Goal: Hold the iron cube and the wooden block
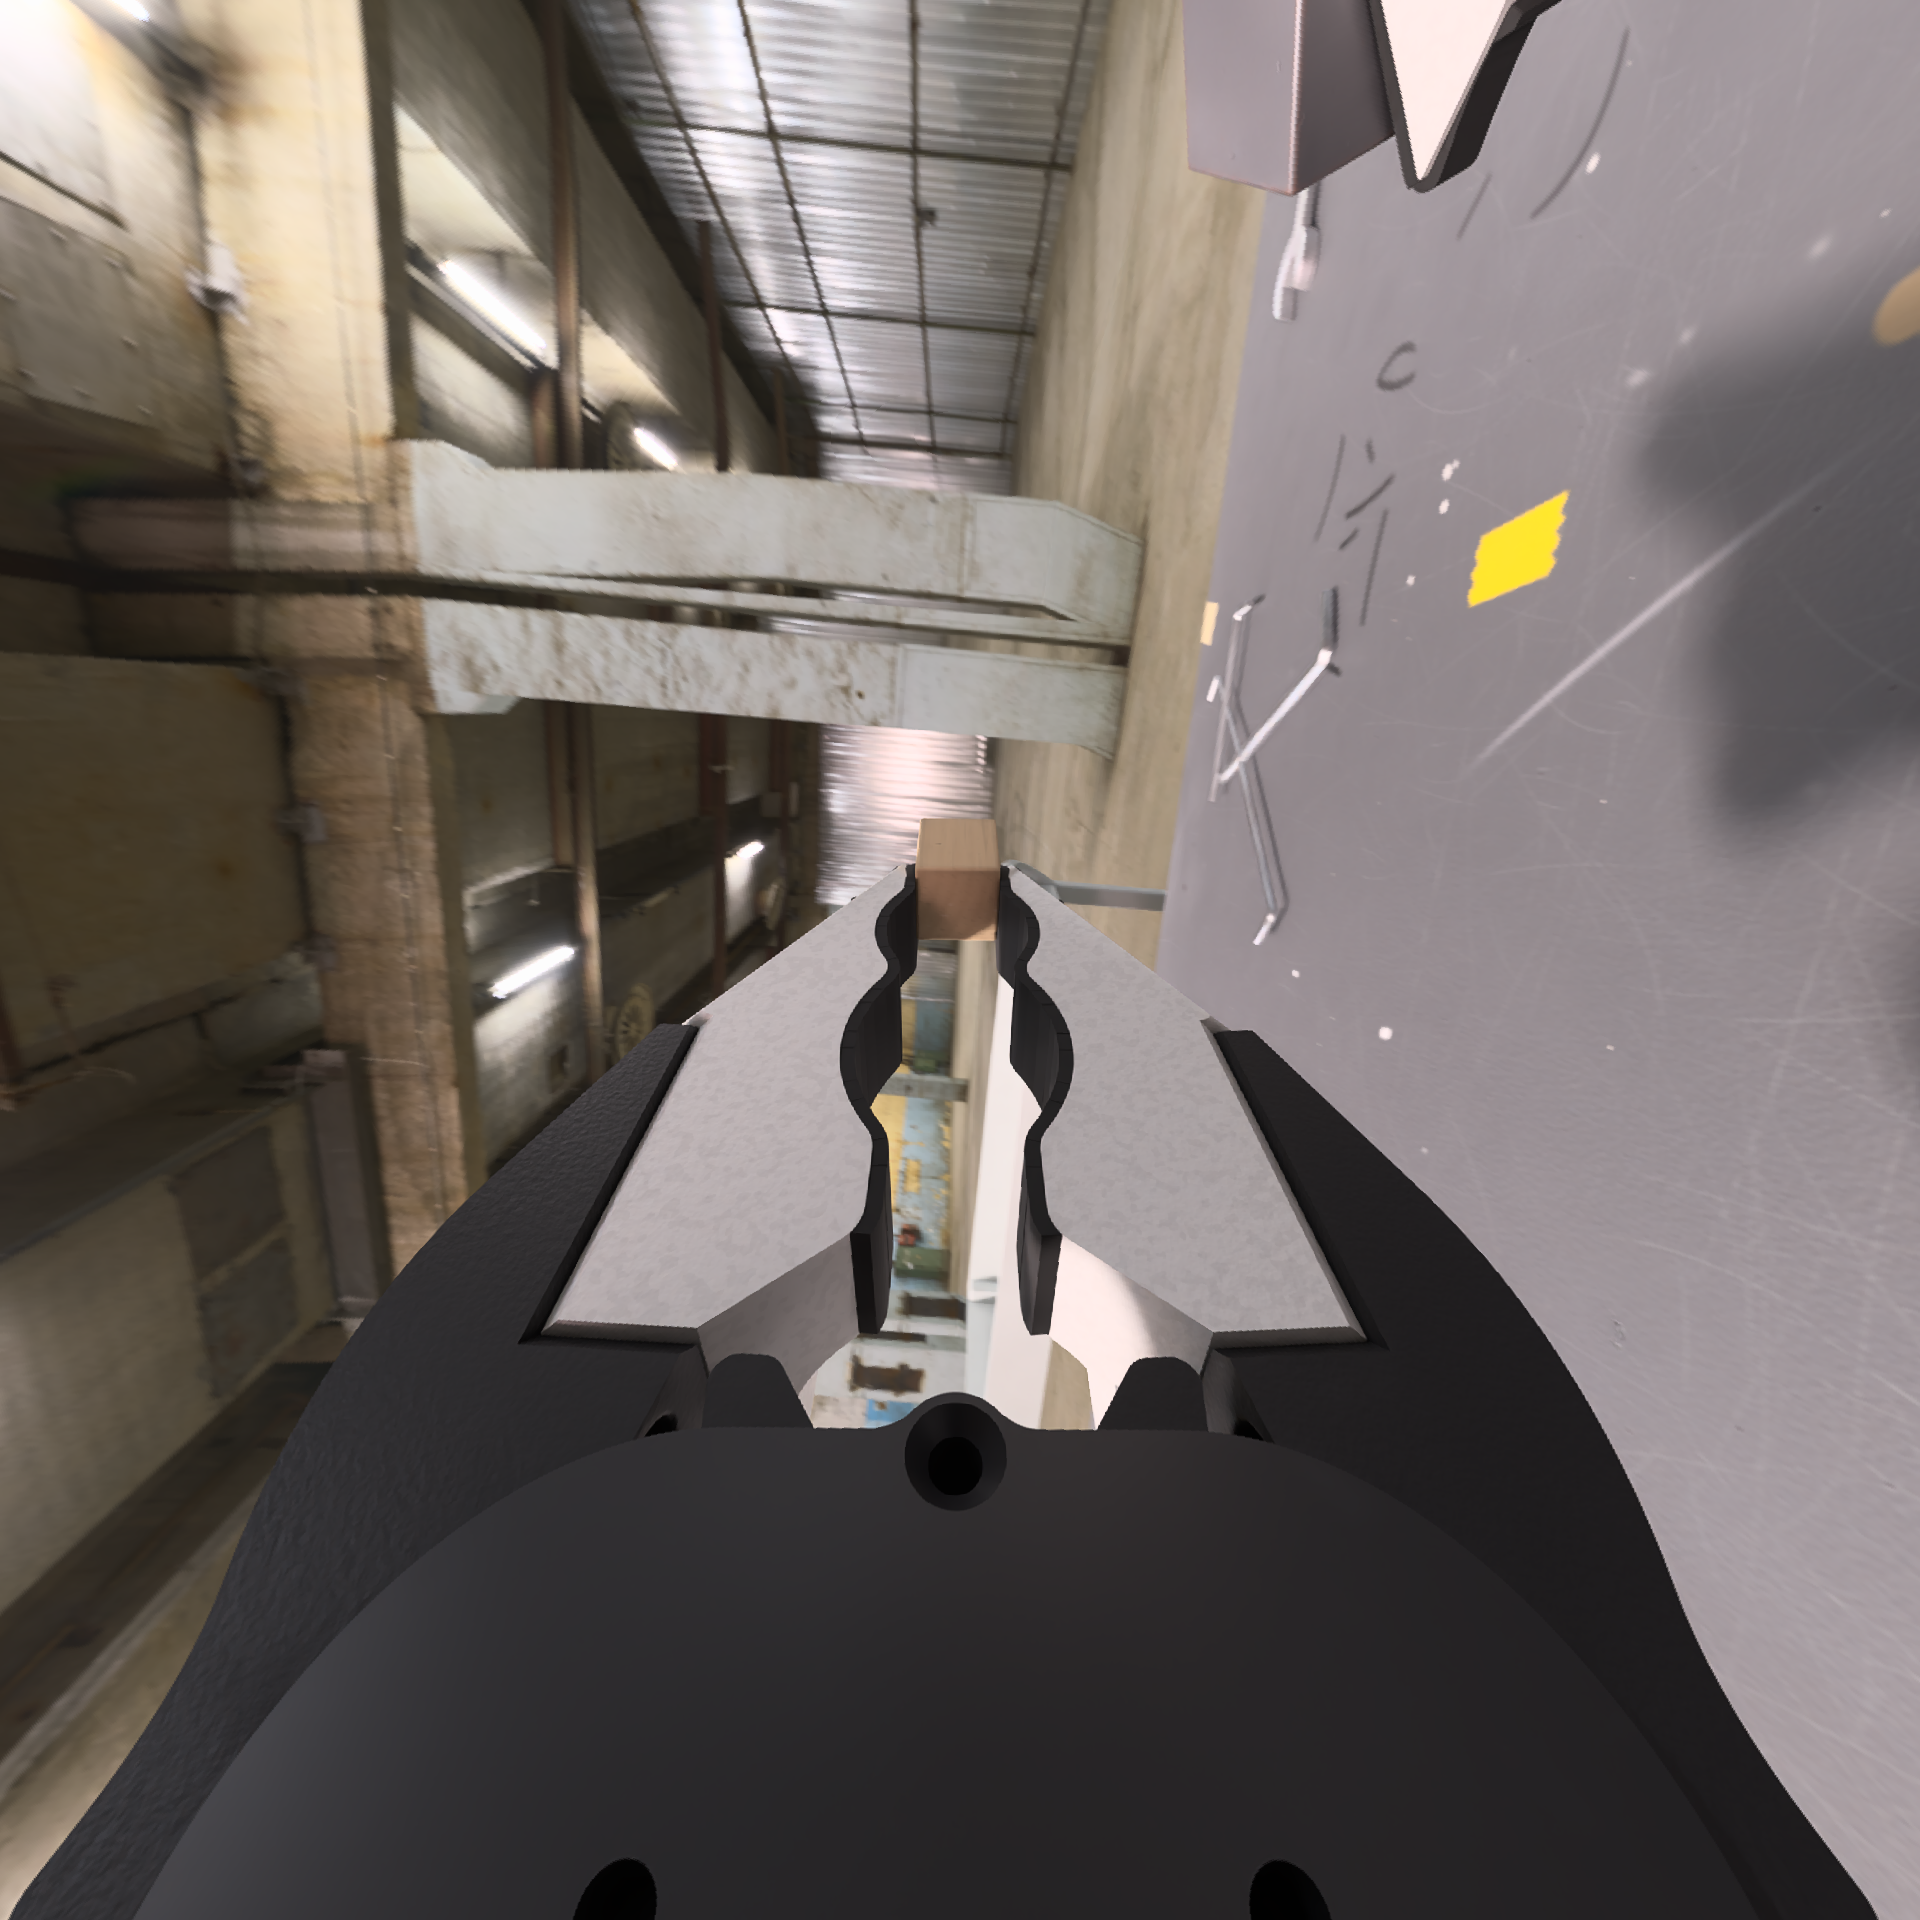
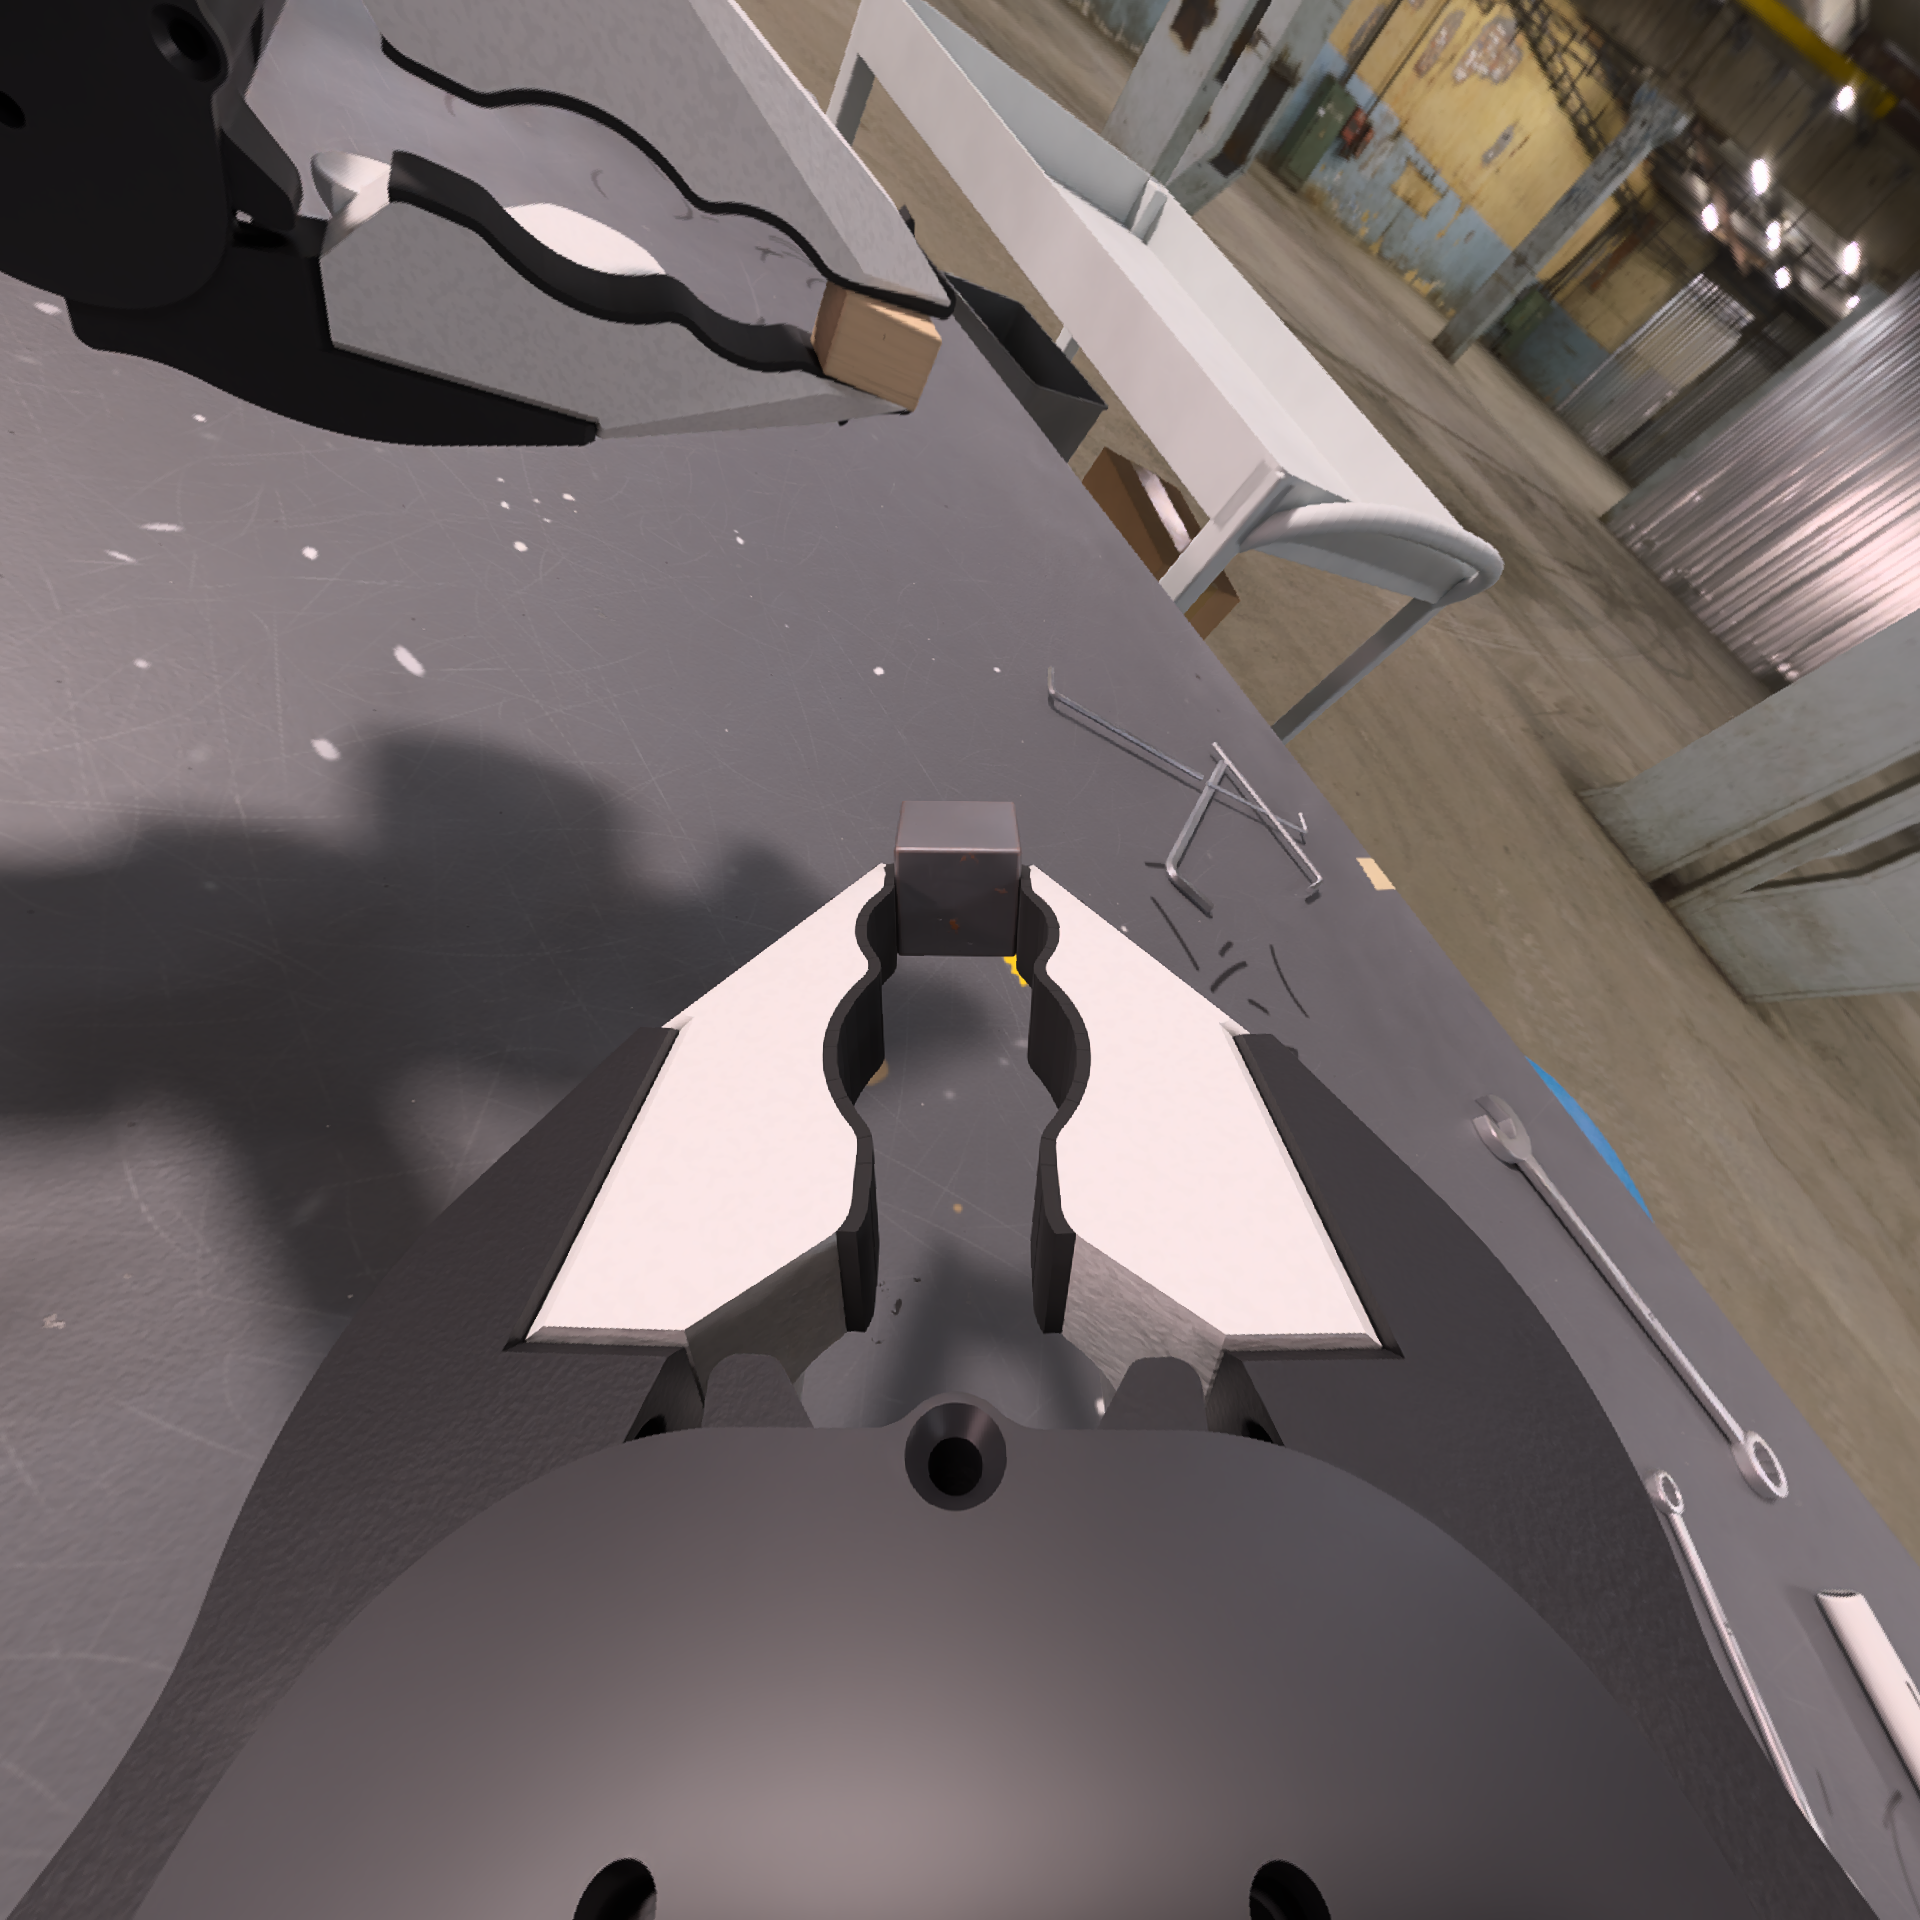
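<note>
Left wrist view: the left gripper is clamping the small pale wooden block; the right gripper is gripping the dark iron cube over the grey table near its edge.

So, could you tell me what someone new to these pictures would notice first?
Probably the two held blocks: the right gripper pinches the dark iron cube at its fingertips above the grey table, and the left gripper clamps the pale wooden block the same way. Next, the spanners and hex keys lying near the table's edge.
</note>
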You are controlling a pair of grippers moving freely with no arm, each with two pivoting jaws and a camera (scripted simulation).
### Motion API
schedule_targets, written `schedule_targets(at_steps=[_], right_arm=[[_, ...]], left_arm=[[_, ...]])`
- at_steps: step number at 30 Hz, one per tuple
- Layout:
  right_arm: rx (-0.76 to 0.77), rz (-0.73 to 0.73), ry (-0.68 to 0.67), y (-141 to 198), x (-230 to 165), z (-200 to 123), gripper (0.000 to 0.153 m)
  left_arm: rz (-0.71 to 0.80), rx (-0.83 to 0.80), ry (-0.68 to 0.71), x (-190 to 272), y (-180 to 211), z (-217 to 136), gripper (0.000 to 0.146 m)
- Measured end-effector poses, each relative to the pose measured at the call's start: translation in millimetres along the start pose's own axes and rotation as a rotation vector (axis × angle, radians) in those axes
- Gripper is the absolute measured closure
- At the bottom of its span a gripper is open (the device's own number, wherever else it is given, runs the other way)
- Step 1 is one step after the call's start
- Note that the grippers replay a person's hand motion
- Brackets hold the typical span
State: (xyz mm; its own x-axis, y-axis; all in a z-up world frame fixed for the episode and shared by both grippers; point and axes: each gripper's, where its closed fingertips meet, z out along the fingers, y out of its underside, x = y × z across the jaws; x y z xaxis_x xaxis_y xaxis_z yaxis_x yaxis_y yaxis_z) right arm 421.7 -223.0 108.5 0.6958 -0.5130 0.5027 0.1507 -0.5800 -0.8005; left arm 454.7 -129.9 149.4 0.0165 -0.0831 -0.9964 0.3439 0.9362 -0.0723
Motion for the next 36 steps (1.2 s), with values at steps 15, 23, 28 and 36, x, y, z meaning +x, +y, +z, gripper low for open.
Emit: schedule_targets(at_steps=[15,23,28,36], right_arm=[[-0.033,0.014,-0.031,12,-6,8,0.131],[0.052,0.029,-0.048,7,-2,4,0.131],[0.112,0.068,-0.111,4,-3,0,0.131],[0.13,0.12,-0.13,5,0,-2,0.131]], left_arm=[[-0.017,-0.057,0.185,24,2,-1,0.133],[-0.224,0.043,0.257,18,3,-4,0.133],[-0.171,0.114,0.173,8,-2,-9,0.133],[-0.024,0.14,0.096,7,-8,-13,0.133]])
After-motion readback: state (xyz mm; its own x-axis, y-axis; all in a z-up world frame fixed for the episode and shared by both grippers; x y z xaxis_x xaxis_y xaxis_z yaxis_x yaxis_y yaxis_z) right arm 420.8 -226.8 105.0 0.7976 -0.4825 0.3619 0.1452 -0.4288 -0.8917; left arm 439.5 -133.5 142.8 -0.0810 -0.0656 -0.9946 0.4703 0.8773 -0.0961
